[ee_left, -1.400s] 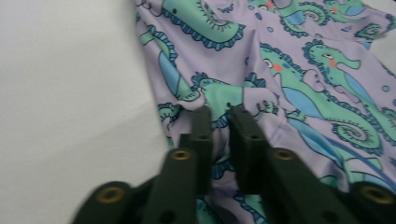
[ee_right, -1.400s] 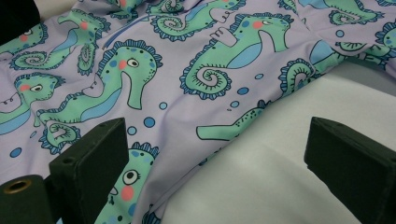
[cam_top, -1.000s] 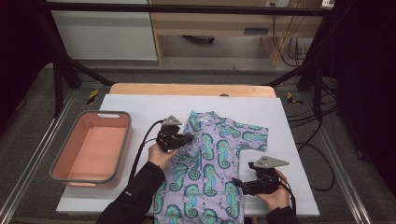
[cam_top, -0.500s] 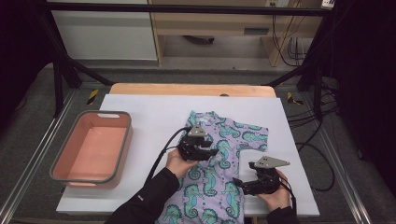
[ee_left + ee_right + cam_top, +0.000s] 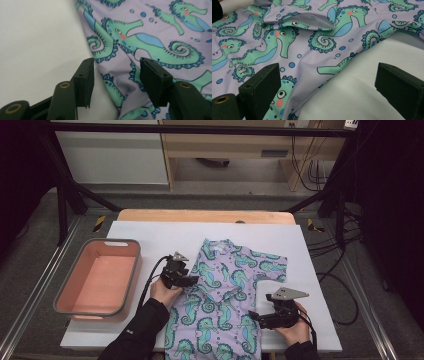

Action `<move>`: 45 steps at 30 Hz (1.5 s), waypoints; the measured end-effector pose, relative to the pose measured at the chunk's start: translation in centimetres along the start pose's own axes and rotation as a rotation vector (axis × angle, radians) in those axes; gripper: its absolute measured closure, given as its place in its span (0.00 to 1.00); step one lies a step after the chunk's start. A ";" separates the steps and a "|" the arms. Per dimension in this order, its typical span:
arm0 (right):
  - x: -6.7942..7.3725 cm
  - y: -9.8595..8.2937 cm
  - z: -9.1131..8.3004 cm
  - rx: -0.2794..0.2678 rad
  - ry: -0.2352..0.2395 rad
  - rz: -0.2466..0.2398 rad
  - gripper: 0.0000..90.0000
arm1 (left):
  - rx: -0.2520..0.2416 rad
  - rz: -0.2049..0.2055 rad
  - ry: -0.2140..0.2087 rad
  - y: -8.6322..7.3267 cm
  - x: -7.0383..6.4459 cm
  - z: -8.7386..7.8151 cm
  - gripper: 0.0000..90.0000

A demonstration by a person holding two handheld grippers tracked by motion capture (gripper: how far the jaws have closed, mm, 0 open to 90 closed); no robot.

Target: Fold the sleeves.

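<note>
While the seahorse shirt (image 5: 225, 300) lies flat, left tongs (image 5: 192, 280) spread at its left edge, right tongs (image 5: 253, 316) spread at its right edge

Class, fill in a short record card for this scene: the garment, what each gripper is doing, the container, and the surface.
Garment: lilac seahorse-print shirt, lying mostly flat, collar away from the person, left sleeve folded in over the body
Left gripper: left gripper open, jaws set either side of the shirt's left edge
Right gripper: right gripper open wide, at the shirt's right edge near the hem, gripping nothing
Container: pink tub with grey rim, left of the shirt, nothing inside
Surface: white sheet over a wooden table
</note>
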State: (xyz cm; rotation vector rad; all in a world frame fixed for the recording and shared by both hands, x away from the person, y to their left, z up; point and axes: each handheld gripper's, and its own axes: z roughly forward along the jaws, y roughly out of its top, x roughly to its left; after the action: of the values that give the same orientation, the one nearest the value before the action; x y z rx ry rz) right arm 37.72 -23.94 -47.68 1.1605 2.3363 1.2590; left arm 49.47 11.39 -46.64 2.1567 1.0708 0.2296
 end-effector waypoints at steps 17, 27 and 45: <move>-0.1 0.0 -0.2 -0.006 -0.001 0.011 0.08 | -0.036 -0.023 0.023 0.3 1.3 -1.0 0.97; -0.3 -0.1 -0.3 -0.006 -0.012 0.022 0.07 | -0.037 -0.030 0.026 -0.7 2.3 -0.7 0.90; -1.1 0.1 -0.8 -0.030 -0.070 0.048 0.00 | -0.176 -0.007 -0.076 -4.5 0.4 -5.7 0.13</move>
State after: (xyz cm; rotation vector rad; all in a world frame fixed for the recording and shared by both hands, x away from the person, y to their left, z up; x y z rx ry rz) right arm 38.07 -25.19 -47.31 1.2376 2.2449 1.2438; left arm 44.36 16.49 -45.46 1.9883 0.9781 0.2285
